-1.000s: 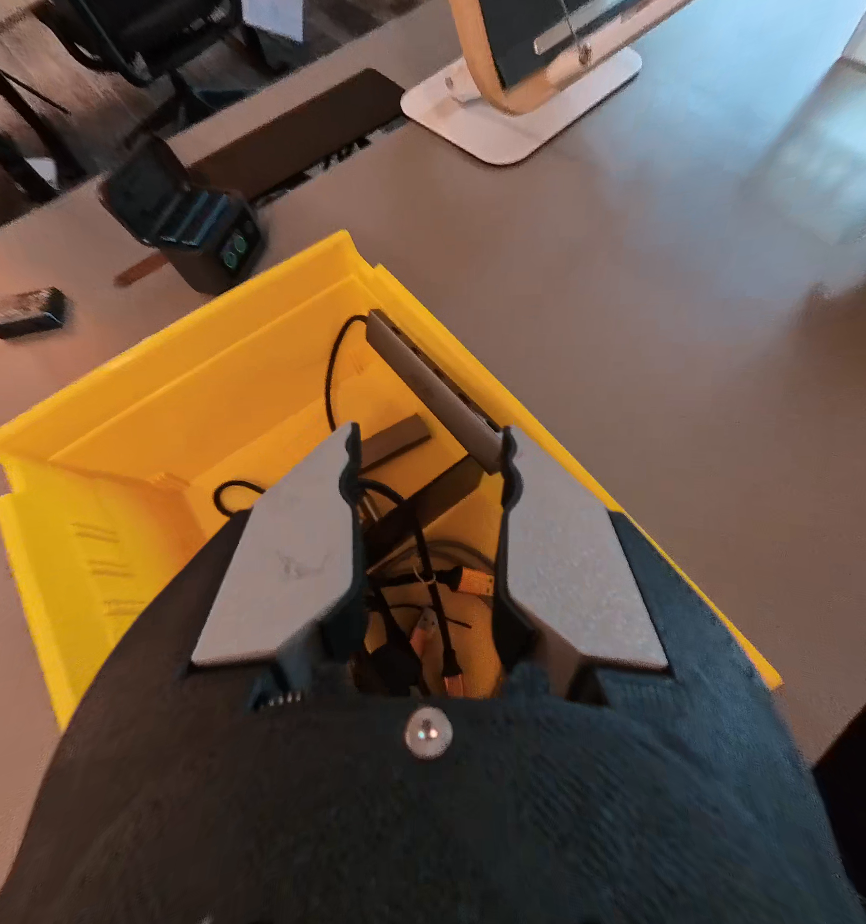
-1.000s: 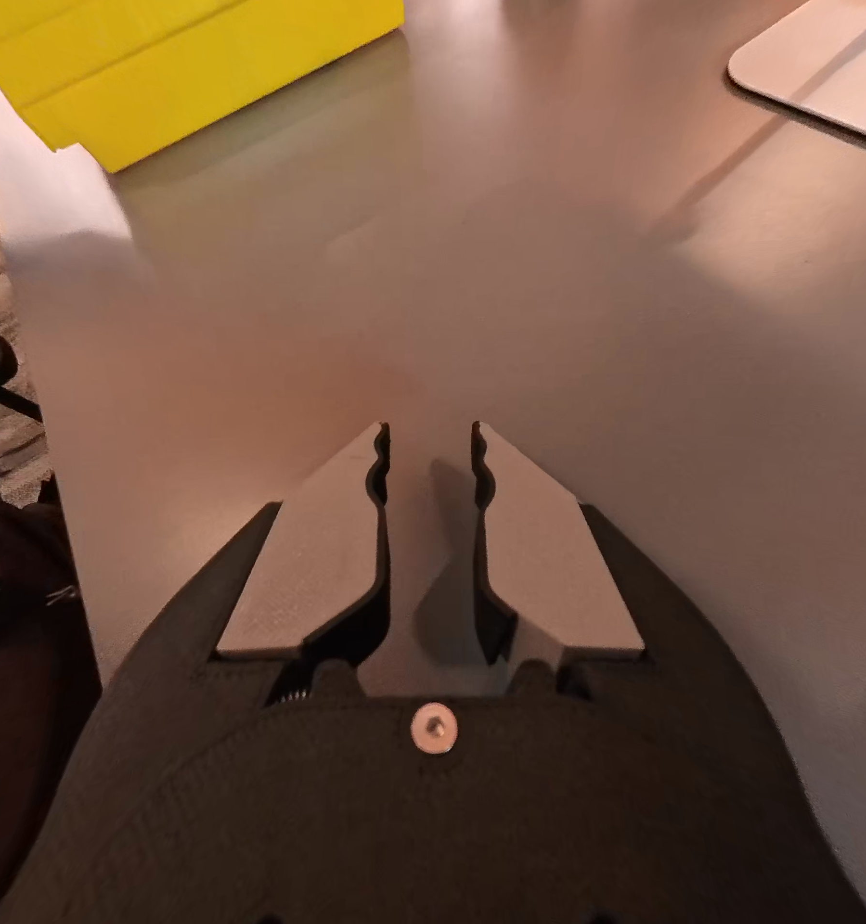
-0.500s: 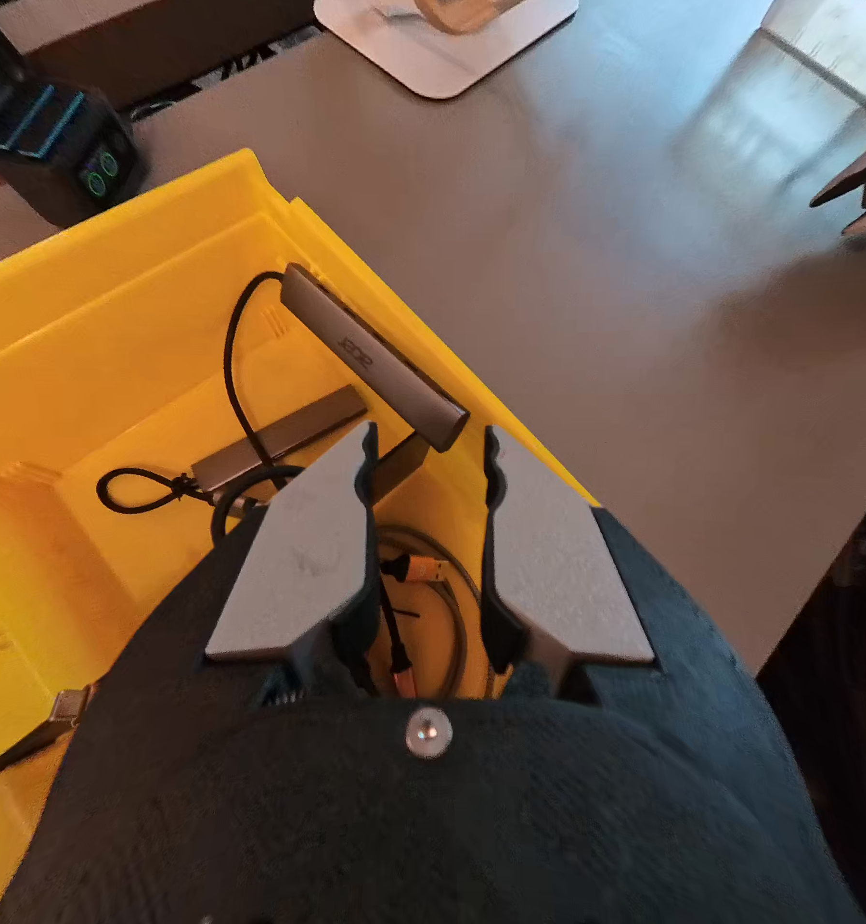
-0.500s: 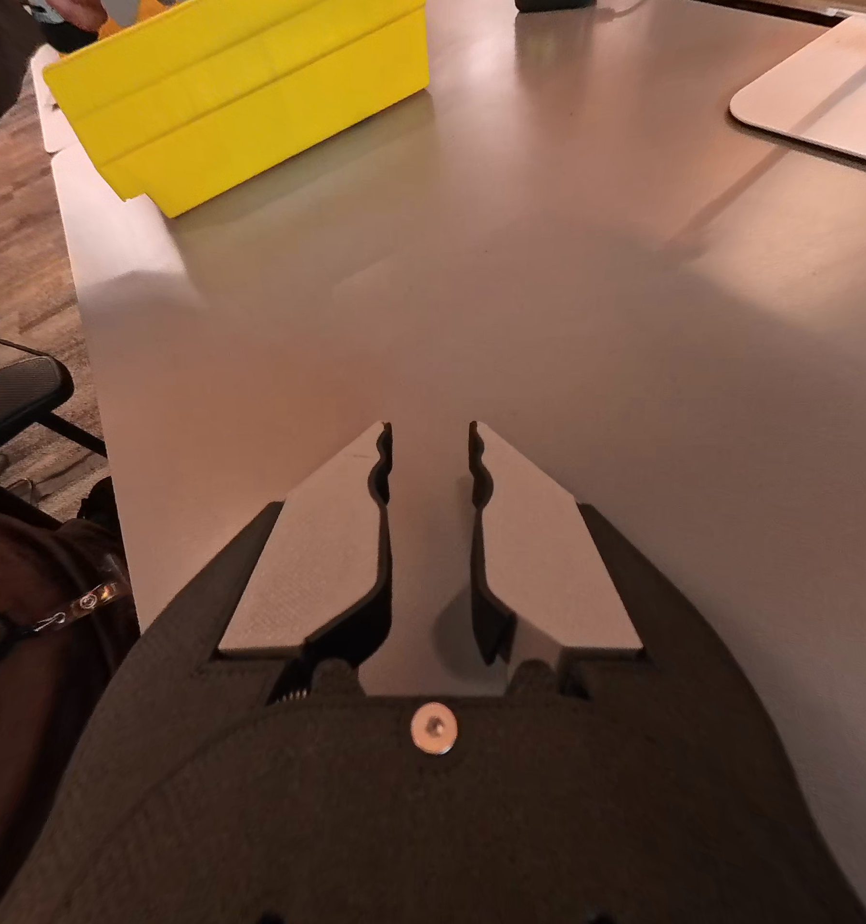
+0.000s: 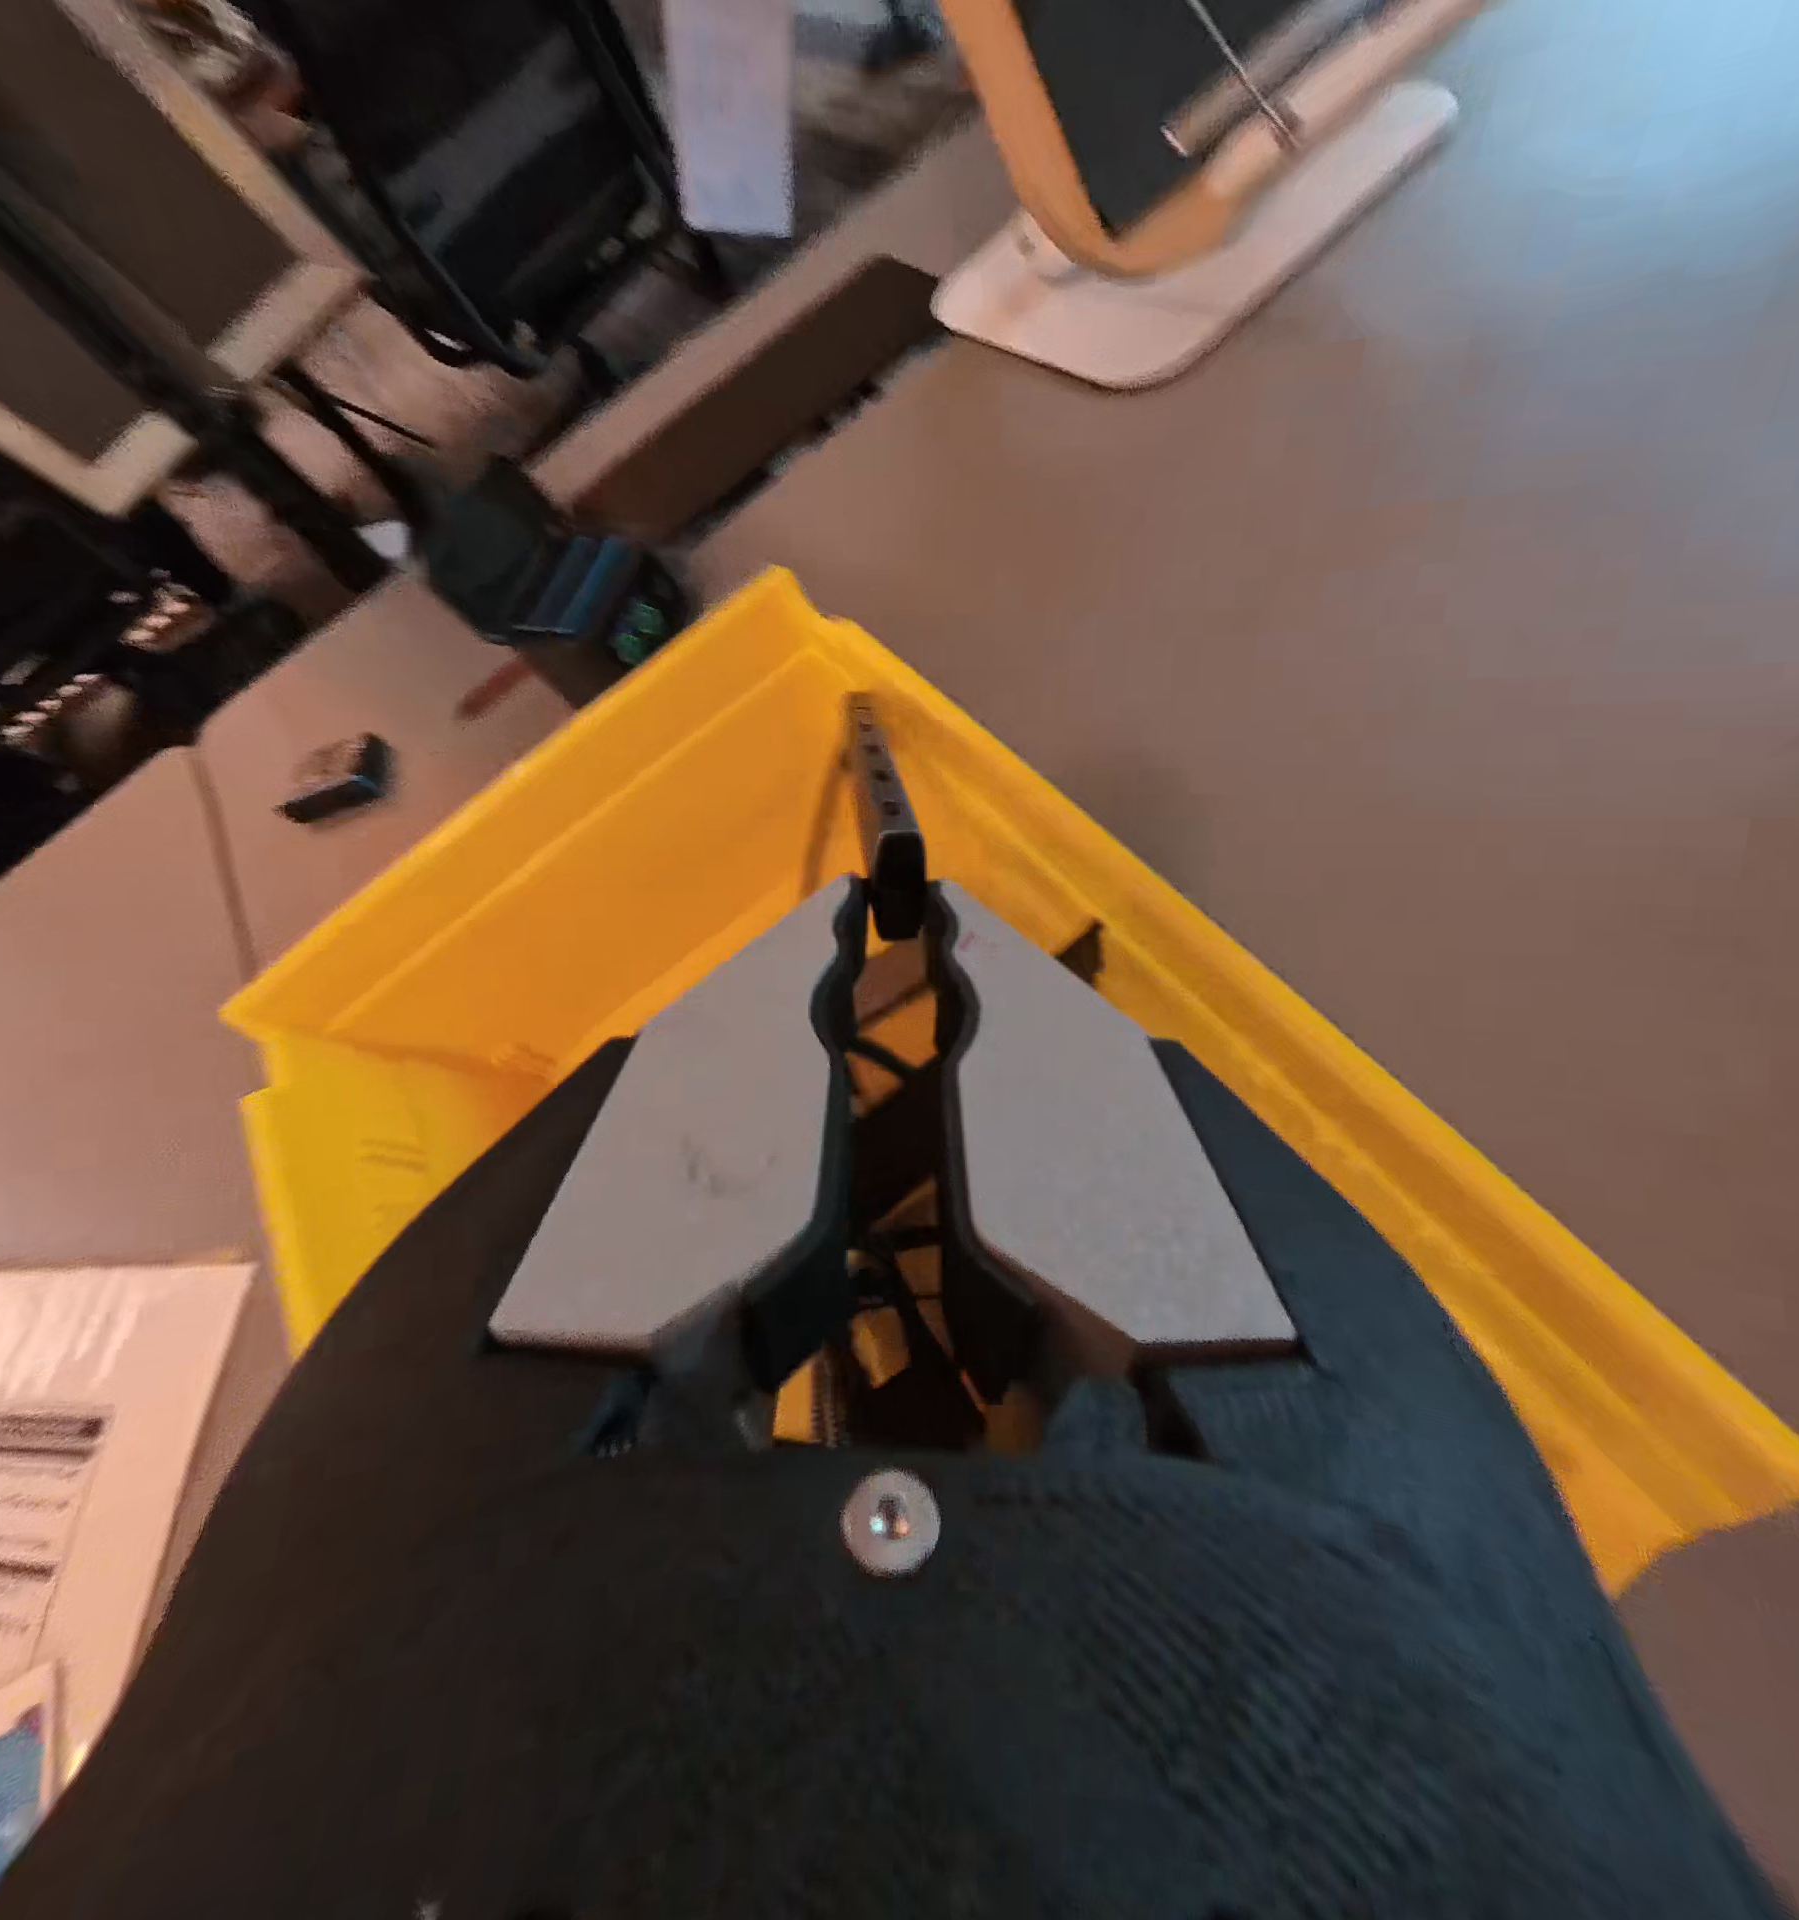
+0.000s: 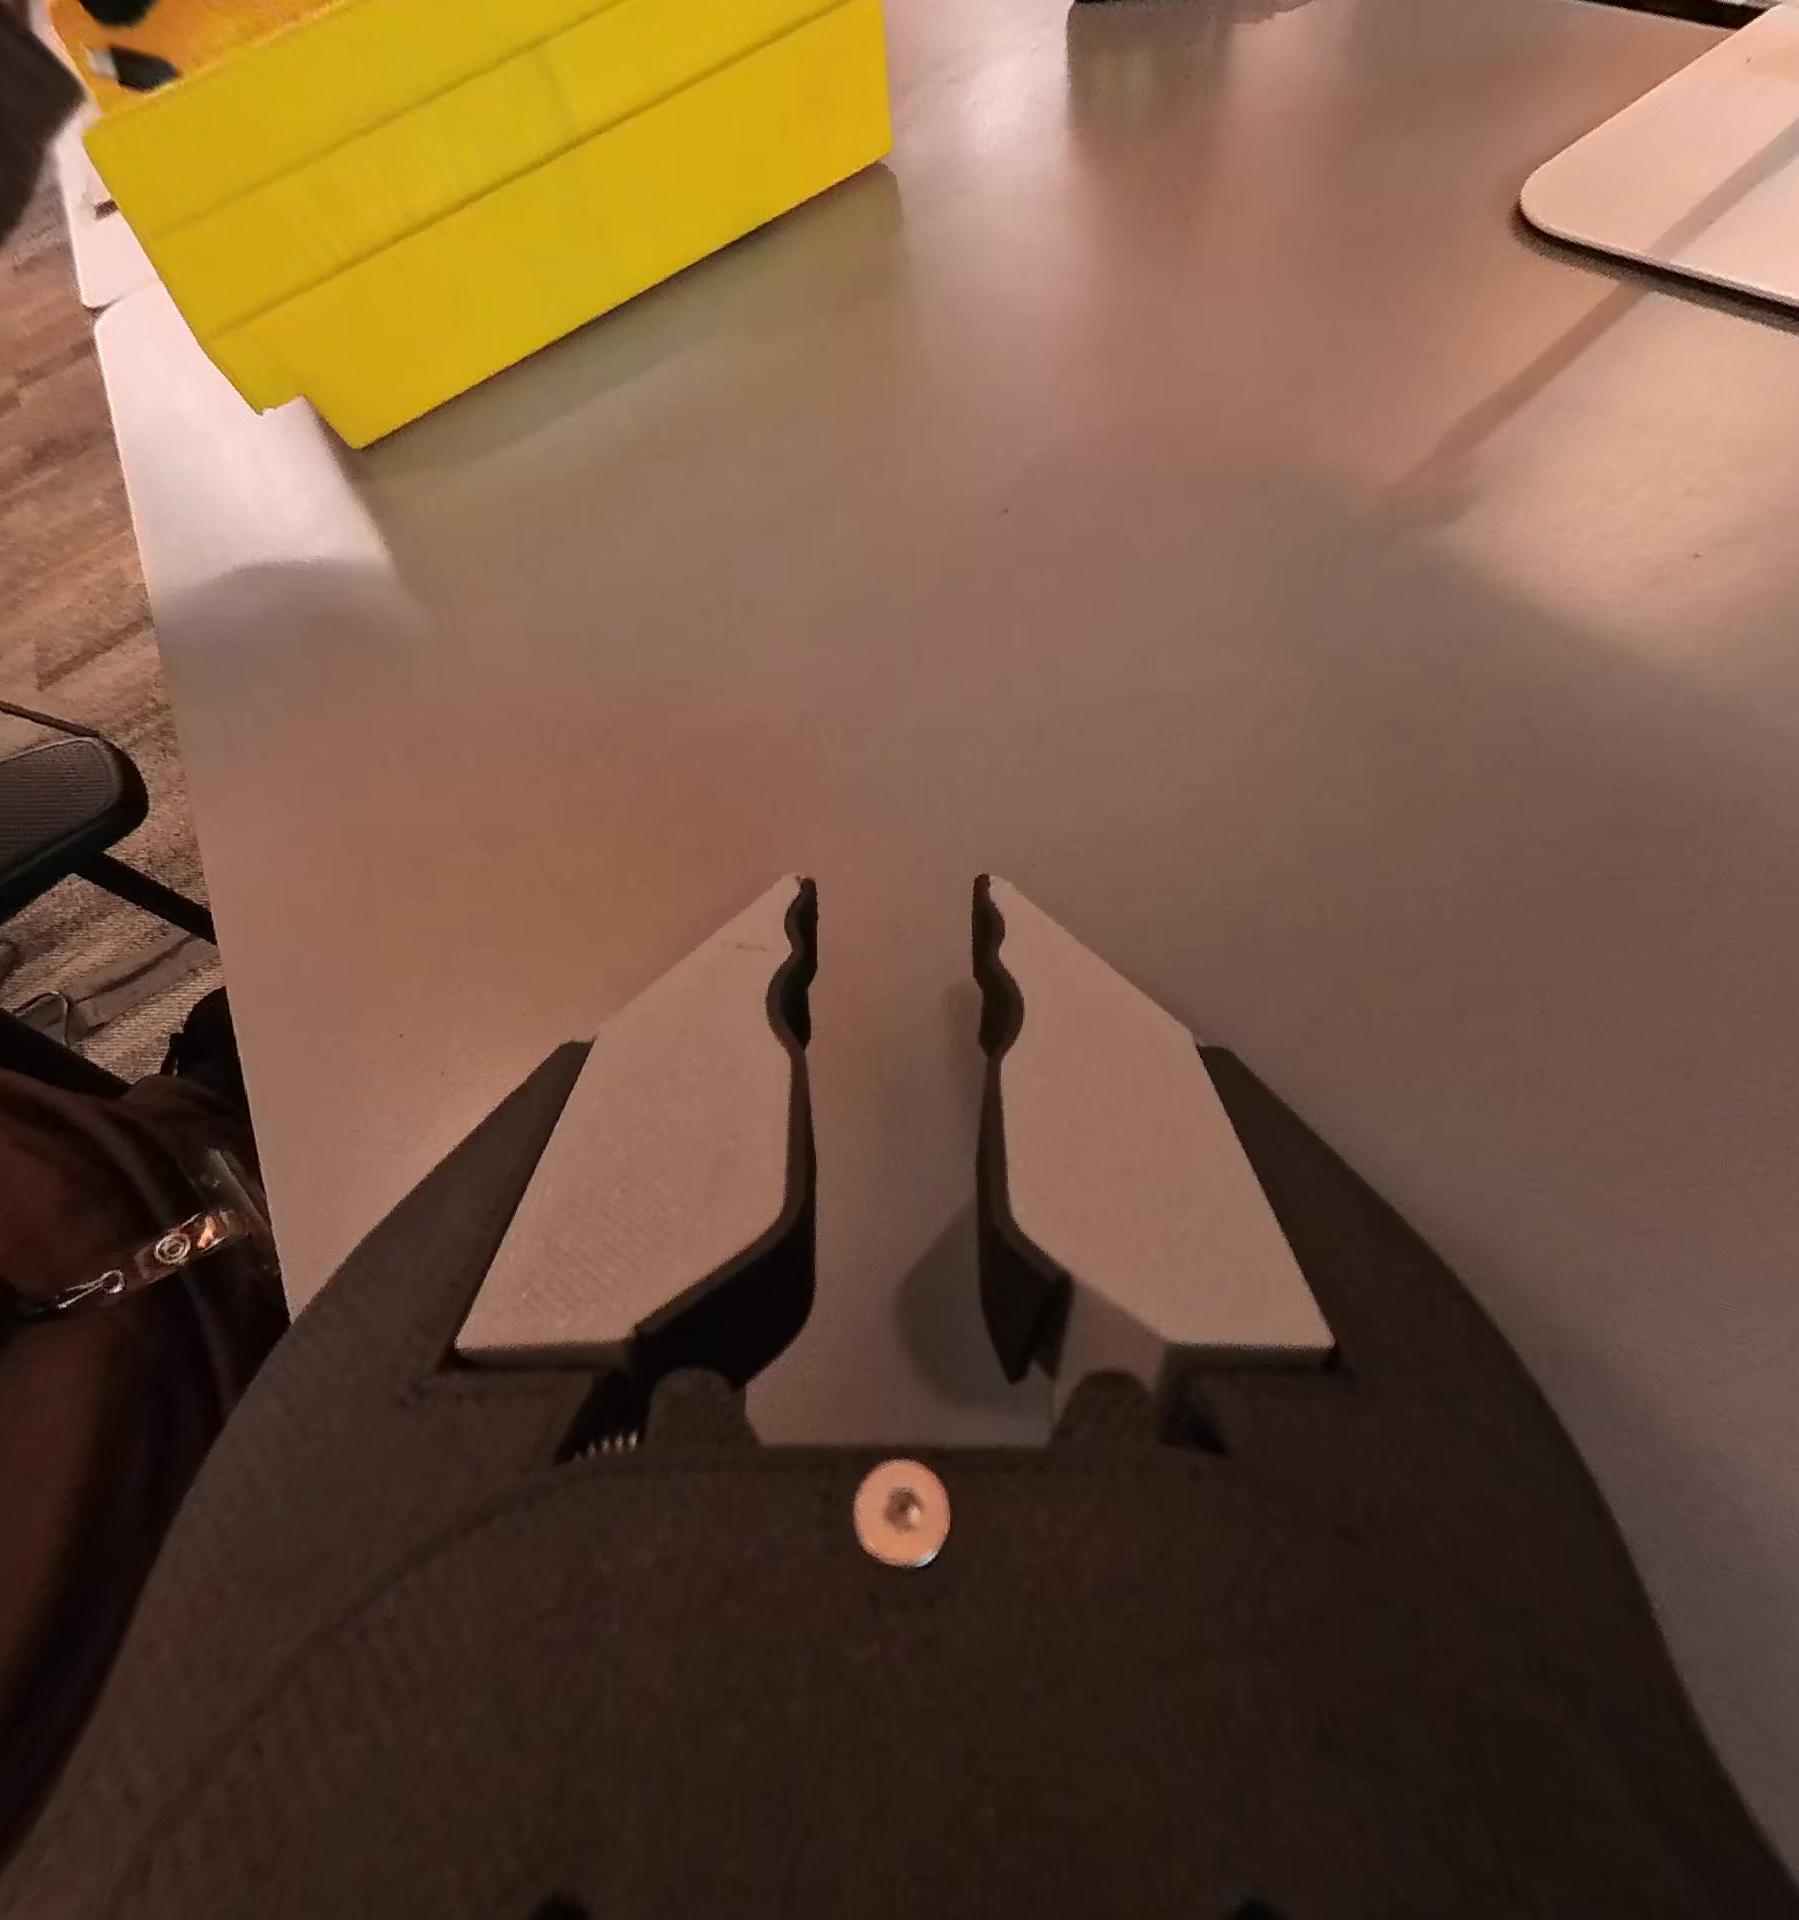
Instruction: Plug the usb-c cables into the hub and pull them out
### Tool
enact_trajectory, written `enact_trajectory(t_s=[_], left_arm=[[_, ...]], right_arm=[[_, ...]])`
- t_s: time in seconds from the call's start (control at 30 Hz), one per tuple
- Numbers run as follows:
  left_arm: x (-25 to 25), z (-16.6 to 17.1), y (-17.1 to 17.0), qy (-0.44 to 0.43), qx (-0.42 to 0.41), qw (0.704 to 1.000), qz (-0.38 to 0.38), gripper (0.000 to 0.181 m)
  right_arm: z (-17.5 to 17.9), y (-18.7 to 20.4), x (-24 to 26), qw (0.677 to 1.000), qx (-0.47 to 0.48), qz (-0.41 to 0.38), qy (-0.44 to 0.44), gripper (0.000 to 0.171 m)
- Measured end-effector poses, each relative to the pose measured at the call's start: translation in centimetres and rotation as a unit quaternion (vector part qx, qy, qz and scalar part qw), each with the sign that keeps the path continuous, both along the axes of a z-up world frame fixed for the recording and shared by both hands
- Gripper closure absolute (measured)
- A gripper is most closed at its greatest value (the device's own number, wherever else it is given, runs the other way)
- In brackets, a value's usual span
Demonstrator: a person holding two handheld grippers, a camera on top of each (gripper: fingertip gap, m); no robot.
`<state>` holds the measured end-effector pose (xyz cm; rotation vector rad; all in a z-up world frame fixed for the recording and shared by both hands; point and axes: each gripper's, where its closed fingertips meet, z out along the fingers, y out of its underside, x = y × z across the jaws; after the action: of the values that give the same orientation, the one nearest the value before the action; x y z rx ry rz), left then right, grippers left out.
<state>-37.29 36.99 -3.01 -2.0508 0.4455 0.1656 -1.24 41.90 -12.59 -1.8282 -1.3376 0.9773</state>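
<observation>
Yellow bin [image 5: 583,914] is the landmark: the hub [image 5: 890,831] rises out of its inner corner, near end pinched between the tips of the left gripper [image 5: 897,906], whose jaws are closed on it. Its long axis runs straight ahead from that gripper, ports along one narrow side, a thin lead trailing back into the bin. Dark cables lie in the bin beneath the jaws. The right gripper [image 6: 895,896] hovers over bare counter [image 6: 1186,582], well clear of the bin, jaws parted and empty. The left is plainly nearer; the lift out probably comes next.
</observation>
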Motion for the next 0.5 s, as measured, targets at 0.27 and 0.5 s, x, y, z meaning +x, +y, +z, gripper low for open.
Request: enact_trajectory(t_s=[0.27, 0.5], left_arm=[[-3.3, 10.8, -0.7, 0.011, 0.176, 0.980, 0.091, 0.175], [7.6, 18.4, -2.2, 0.070, 0.320, 0.944, -0.044, 0.174]], right_arm=[[-0.3, -0.2, -0.1, 1.000, 0.005, 0.003, -0.011, 0.144], [0.3, -0.3, 0.0, 1.000, 0.010, 0.008, 0.006, 0.137]])
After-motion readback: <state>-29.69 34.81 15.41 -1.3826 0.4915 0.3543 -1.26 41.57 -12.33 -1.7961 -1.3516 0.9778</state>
